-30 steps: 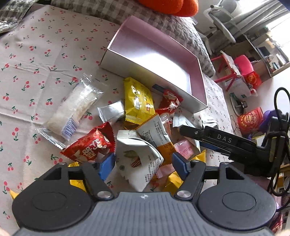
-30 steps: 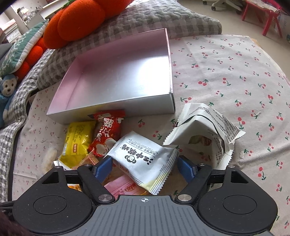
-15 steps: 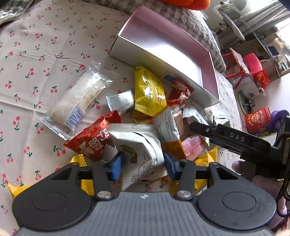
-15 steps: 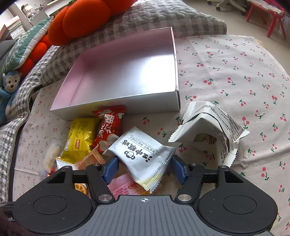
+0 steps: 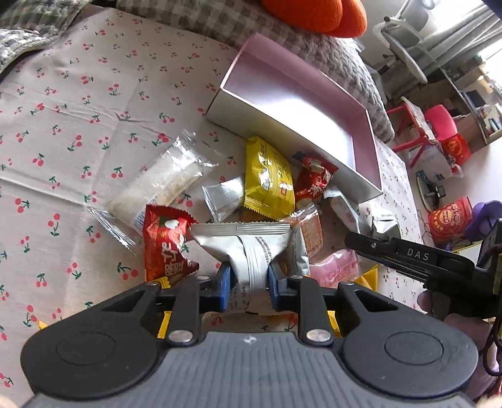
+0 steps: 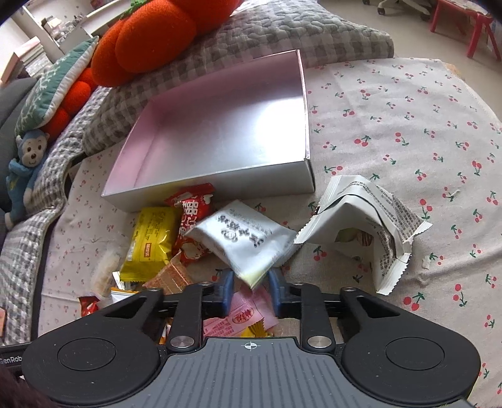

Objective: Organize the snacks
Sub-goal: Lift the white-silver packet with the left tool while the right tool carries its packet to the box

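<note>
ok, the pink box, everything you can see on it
The pink box is a shallow open tray, rectangular, with a glossy pink inside and silvery outer walls; it looks like coated card. Nothing lies in it. It sits flat on the cherry-print cloth, its far side by the grey checked cushion, with a red snack packet against its near wall.

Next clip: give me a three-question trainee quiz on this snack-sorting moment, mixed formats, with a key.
1. True or false: the pink box already holds snacks.
2. What does the left gripper grip? A) yellow packet B) silver packet C) red packet
3. Fill in: the right gripper pinches a silver packet with black print by its ____.

Key: 1 false; 2 B; 3 corner.
</note>
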`<state>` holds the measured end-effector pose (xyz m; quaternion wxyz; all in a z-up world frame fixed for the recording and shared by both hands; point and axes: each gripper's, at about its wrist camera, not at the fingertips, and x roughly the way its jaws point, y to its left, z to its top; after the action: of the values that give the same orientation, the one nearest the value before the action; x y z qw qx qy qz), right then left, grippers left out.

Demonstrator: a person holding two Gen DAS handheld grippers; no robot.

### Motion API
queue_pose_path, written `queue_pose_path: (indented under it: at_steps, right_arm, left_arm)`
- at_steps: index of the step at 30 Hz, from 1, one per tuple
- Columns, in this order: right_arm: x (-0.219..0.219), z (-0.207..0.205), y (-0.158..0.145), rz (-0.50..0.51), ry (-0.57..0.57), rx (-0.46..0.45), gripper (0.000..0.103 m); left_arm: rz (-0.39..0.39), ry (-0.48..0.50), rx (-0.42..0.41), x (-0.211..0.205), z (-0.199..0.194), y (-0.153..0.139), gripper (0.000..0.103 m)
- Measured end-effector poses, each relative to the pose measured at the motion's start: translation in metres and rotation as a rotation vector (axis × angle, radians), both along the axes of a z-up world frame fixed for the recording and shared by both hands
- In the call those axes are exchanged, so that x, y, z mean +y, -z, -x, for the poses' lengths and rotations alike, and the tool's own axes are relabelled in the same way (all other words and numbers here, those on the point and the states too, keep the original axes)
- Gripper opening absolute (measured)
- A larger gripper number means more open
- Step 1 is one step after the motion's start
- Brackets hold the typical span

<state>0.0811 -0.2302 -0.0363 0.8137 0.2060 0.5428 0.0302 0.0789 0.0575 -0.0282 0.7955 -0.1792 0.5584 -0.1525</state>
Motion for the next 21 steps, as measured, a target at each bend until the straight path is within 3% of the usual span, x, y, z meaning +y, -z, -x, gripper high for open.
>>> queue_pose_path:
  at_steps: [6, 14, 19, 21]
  right_arm:
    - [-0.006, 0.002, -0.008, -0.007, 0.013, -0.024, 0.006]
    - [-0.009, 0.006, -0.021, -0.037, 0.007, -0.044, 0.002]
    - [-0.006, 0.008, -0.029, -0.046, -0.026, -0.047, 0.012]
    - [-0.007, 0.008, -0.031, -0.061, -0.022, -0.051, 0.029]
  left_arm:
    - [-0.004, -0.006, -0.038, 0.003, 0.004, -0.01, 0.021]
    - [-0.004, -0.021, -0.077, 0.006, 0.004, -0.021, 0.021]
    - [-0.009, -0.024, -0.09, 0.007, 0.004, -0.024, 0.021]
    - [-0.011, -0.022, -0.093, 0.007, 0.003, -0.024, 0.021]
